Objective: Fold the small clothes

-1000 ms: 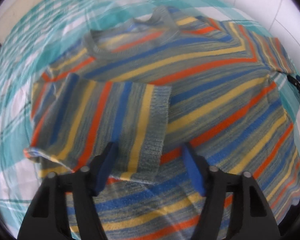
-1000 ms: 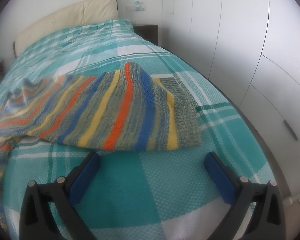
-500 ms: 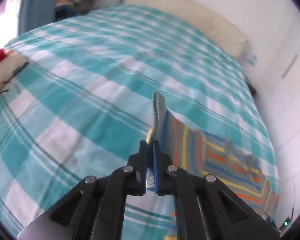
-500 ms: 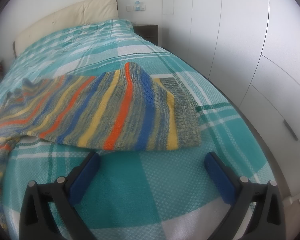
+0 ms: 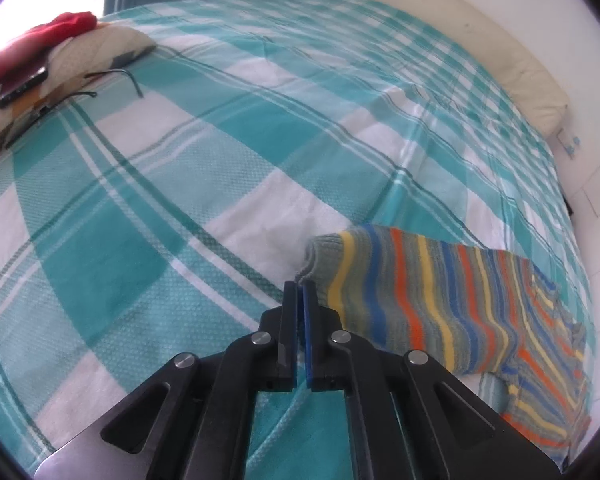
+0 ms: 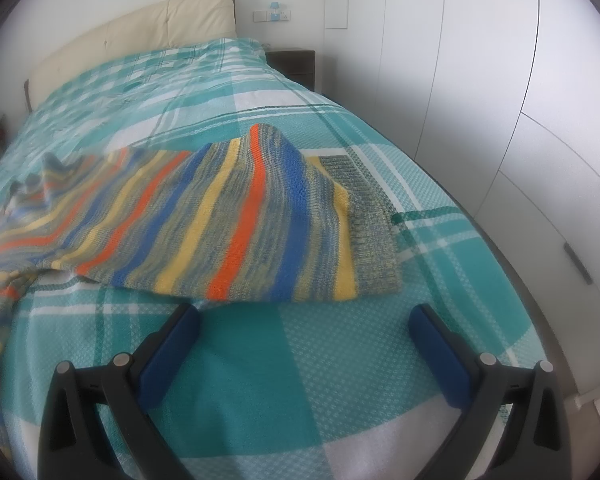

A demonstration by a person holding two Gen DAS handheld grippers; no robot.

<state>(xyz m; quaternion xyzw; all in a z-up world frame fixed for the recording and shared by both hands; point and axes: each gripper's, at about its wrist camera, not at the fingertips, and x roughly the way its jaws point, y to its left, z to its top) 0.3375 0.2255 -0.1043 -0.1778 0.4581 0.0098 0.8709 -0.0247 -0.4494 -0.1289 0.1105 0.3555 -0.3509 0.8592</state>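
A: Any brand, label or writing to note?

B: None that can be read. The striped sweater (image 5: 440,300) shows no tag in either view. The small wall plate (image 6: 272,15) by the headboard (image 6: 140,28) has a blue mark, too small to make out.

A: Left gripper?

B: The left gripper (image 5: 299,286) has its jaws together, clamped on the grey ribbed cuff (image 5: 320,256) of one sleeve. The cuff edge sits right at the tips, and the sleeve runs off to the right toward the sweater's body.

A: Right gripper?

B: The right gripper (image 6: 304,320) stands wide apart with nothing between the pads — it hovers over bare teal-checked bedspread (image 6: 260,380), just short of the other sleeve's near edge.

A: Where is the sweater?

B: On the bed, toward the side nearest the white wardrobe doors (image 6: 480,80).

A: What does one view give that the other lacks?

B: Left wrist view: the far side of the bed, with a red garment (image 5: 40,40) on a pillow (image 5: 100,46), a dark flat device (image 5: 22,86) and thin cables. Right wrist view: the second cuff (image 6: 370,220) lying flat, the dark nightstand (image 6: 294,62), the wardrobe — none seen from the left.
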